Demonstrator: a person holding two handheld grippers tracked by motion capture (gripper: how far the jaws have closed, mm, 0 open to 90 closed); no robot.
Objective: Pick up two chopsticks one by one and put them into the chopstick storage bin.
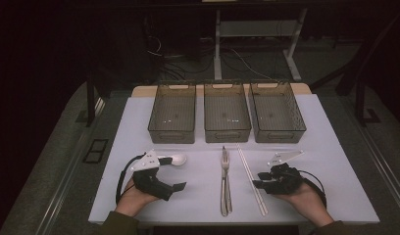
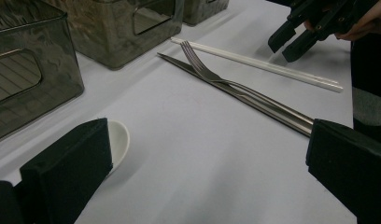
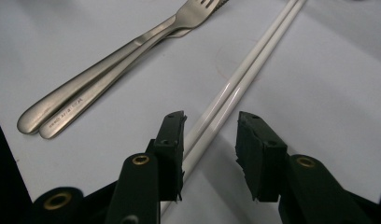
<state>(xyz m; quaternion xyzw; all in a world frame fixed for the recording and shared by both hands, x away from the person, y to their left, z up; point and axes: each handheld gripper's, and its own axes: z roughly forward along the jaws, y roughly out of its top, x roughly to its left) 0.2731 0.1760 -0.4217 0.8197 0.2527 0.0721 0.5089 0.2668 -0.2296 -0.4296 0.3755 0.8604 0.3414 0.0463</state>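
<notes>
Three smoky bins point(image 1: 227, 119) line the white table's point(image 1: 330, 161) far side. Left gripper point(image 1: 174, 188) spread wide beside the white spoon point(image 1: 177, 159); right gripper point(image 3: 209, 140) parted, straddling the chopsticks point(image 3: 235, 86). Fork point(image 1: 225, 161) lies between.
</notes>
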